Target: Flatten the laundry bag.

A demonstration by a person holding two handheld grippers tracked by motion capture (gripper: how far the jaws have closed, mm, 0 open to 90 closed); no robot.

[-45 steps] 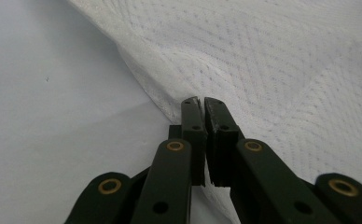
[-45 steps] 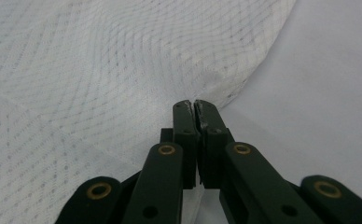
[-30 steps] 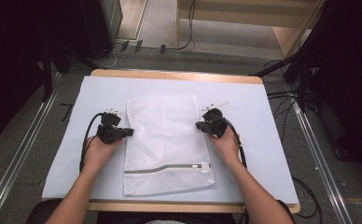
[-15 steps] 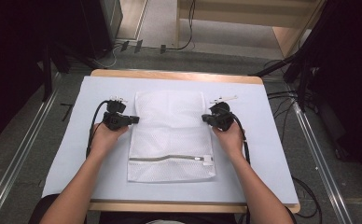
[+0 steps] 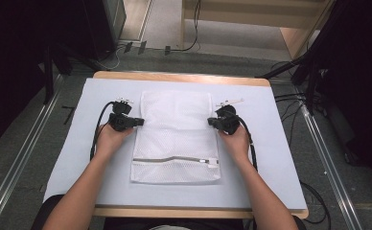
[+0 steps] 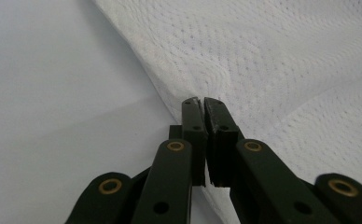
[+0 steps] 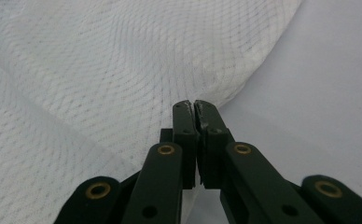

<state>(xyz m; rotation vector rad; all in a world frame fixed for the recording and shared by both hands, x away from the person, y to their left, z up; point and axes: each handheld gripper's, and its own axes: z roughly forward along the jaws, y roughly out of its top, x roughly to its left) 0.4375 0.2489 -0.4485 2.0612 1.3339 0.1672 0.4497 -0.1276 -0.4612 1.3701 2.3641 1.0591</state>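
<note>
On the white table cover [image 5: 69, 158], left gripper [image 5: 138, 121] and right gripper [image 5: 211, 122] both clamped on mesh bag [image 5: 174, 134] edges.

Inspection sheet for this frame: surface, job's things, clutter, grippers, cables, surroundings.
Surface: table under a pale cover sheet, wooden edge at the far side.
Job's things: white mesh laundry bag lying flat, zipper near the person's end.
Clutter: nothing seen.
Grippers: left gripper shut on the bag's left edge; right gripper shut on its right edge.
Cables: a black cable loops from the left gripper; another trails from the right.
Surroundings: grey floor, floor rails, dark equipment, loose floor cables.
</note>
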